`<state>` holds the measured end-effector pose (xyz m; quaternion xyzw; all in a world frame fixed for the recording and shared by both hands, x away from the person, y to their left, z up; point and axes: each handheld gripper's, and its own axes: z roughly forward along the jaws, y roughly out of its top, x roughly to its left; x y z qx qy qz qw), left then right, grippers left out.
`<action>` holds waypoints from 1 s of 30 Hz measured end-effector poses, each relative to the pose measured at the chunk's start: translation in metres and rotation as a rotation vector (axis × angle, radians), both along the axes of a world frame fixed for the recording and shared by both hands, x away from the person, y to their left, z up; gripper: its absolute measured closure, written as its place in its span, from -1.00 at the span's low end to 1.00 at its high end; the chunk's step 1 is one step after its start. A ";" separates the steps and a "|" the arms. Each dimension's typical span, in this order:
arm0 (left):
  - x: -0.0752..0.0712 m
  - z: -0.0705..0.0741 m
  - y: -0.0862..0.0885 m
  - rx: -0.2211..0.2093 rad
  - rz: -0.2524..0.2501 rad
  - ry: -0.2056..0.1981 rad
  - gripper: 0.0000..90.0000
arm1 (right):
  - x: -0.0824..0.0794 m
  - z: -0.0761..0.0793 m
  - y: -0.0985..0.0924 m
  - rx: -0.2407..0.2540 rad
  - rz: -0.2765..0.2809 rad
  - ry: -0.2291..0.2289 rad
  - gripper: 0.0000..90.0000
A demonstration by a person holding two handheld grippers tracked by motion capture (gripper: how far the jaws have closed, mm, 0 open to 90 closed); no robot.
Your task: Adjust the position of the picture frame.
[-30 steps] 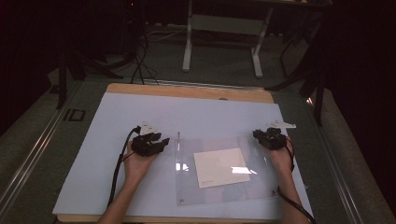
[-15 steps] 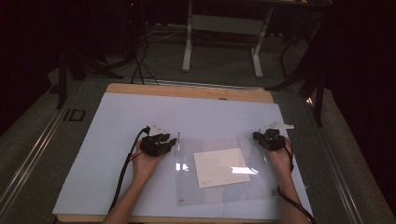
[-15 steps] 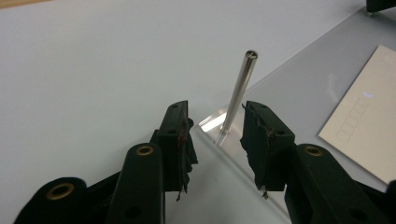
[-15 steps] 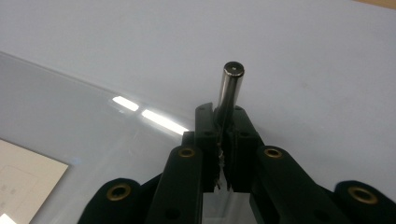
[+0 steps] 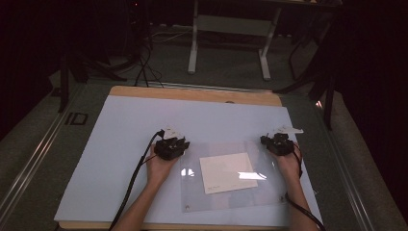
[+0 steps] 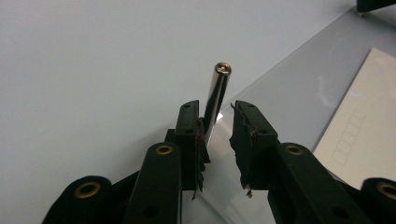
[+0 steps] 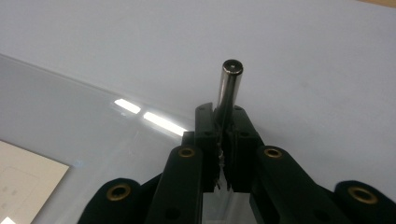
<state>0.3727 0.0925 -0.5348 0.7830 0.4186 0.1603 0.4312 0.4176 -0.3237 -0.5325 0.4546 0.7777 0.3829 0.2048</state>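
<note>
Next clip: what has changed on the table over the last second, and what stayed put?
The left tool moved rightward to the clear sheet's left corner. Its jaws have just been closing around a metal standoff there; a gap remains on one side. The right tool kept its place, shut on the standoff at the sheet's right corner. Sheet and paper card did not shift.

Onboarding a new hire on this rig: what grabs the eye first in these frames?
Two upright metal posts at the far corners of a clear sheet: the right gripper is clamped on the right post, while the left gripper closes around the left post, a gap still at one pad. A pale card lies under the sheet.
</note>
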 end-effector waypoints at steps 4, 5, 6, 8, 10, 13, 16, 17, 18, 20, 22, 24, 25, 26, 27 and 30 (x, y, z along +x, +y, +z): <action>0.002 -0.002 -0.001 -0.008 0.013 0.009 0.69 | 0.000 0.000 0.000 0.000 0.000 0.000 0.89; 0.003 -0.003 -0.001 0.002 0.017 0.010 0.73 | 0.000 0.000 0.000 0.000 0.001 0.000 0.89; 0.004 -0.004 -0.002 0.002 0.018 0.013 0.73 | 0.000 0.000 0.000 0.000 0.001 0.000 0.89; 0.005 -0.005 -0.003 0.018 0.020 0.019 0.73 | 0.000 0.000 0.000 -0.001 -0.001 0.000 0.89; 0.006 -0.005 -0.004 0.027 0.021 0.023 0.74 | 0.000 0.000 0.000 -0.001 0.001 -0.001 0.89; 0.007 -0.005 -0.002 0.012 0.025 0.034 0.82 | 0.000 0.000 0.000 -0.001 -0.001 -0.001 0.89; 0.007 -0.006 -0.001 0.002 0.024 0.043 0.84 | 0.000 -0.001 0.000 0.001 -0.001 -0.003 0.89; 0.007 -0.006 -0.001 0.002 0.024 0.043 0.84 | 0.000 -0.001 0.000 0.002 -0.001 -0.004 0.89; 0.007 -0.006 -0.001 0.001 0.024 0.043 0.84 | 0.000 -0.001 0.000 0.001 -0.001 -0.006 0.89; 0.007 -0.006 -0.001 0.002 0.023 0.042 0.84 | -0.001 -0.001 0.000 0.006 -0.002 -0.006 0.89; 0.008 -0.006 -0.001 0.002 0.023 0.042 0.85 | -0.001 -0.002 -0.001 0.013 -0.005 -0.006 0.89; 0.008 -0.006 0.000 0.000 0.021 0.043 0.85 | -0.001 -0.002 -0.001 0.021 -0.003 -0.007 0.89; 0.008 -0.006 0.000 0.000 0.021 0.043 0.85 | -0.001 -0.002 -0.002 0.023 -0.003 -0.008 0.89; 0.008 -0.006 -0.001 0.001 0.021 0.043 0.85 | -0.001 -0.002 -0.002 0.024 -0.003 -0.008 0.89; 0.008 -0.006 -0.001 0.001 0.021 0.043 0.85 | -0.001 -0.002 -0.002 0.024 -0.003 -0.008 0.89; 0.008 -0.006 0.000 -0.001 0.022 0.045 0.85 | 0.000 -0.003 -0.002 0.034 -0.005 -0.004 0.89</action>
